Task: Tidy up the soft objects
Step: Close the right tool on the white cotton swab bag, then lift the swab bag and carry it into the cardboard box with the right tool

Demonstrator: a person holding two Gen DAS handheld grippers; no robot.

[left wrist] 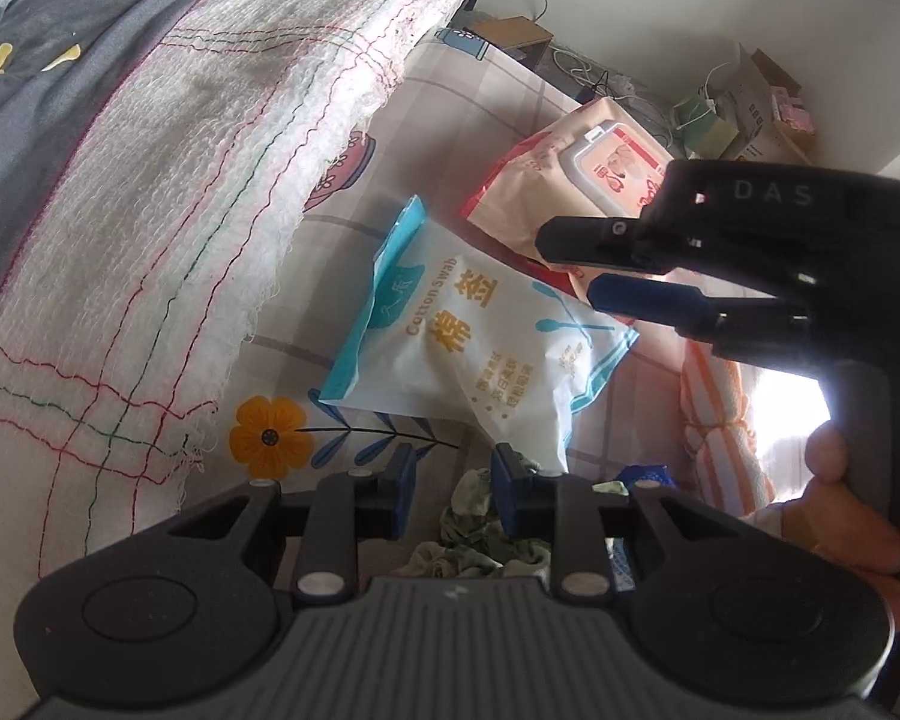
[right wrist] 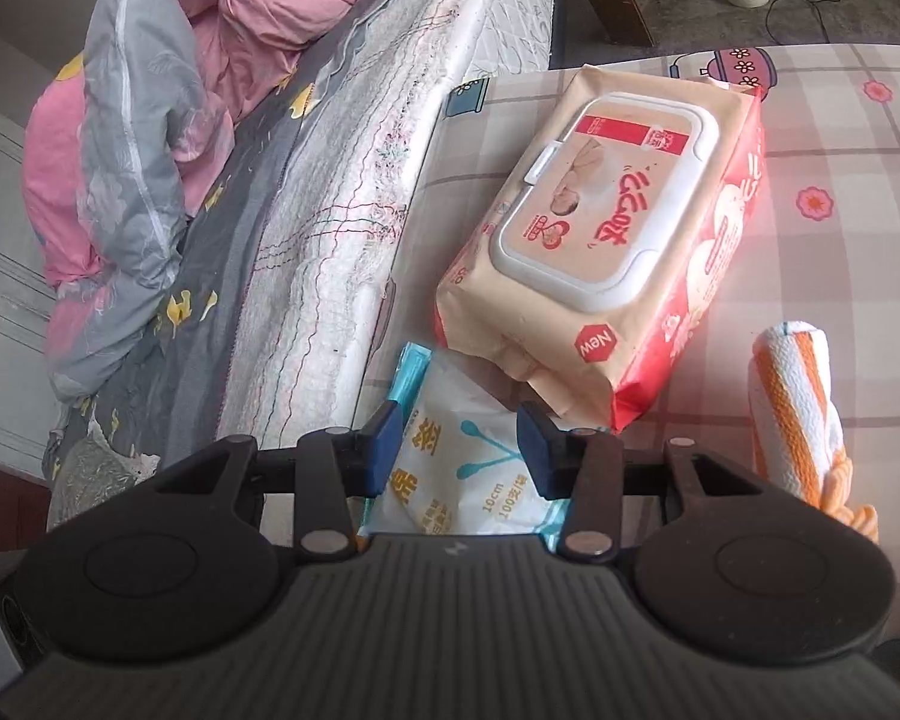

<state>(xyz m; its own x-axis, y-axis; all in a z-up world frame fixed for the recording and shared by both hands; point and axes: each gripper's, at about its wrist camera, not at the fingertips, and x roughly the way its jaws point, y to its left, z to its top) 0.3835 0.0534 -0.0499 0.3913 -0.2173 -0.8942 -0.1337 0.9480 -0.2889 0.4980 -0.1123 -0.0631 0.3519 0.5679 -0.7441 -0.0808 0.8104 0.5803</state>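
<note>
We see the left hand-held gripper (left wrist: 453, 489) with fingers apart above a green cloth (left wrist: 480, 540); the right hand-held gripper (right wrist: 459, 444), fingers apart, hovers over the cotton swab pack (right wrist: 468, 468), which lies on the checked sheet (right wrist: 840, 138) beside the wipes pack (right wrist: 600, 252).

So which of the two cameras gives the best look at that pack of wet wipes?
The right wrist view: the wet wipes pack lies whole, lid facing up. In the left wrist view the right gripper covers part of it.

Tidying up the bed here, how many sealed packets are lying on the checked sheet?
2. The cotton swab packet lies nearer, beside the white blanket. The wet wipes pack lies just beyond it, its end overlapping the swab packet. More may be hidden outside both views.
</note>
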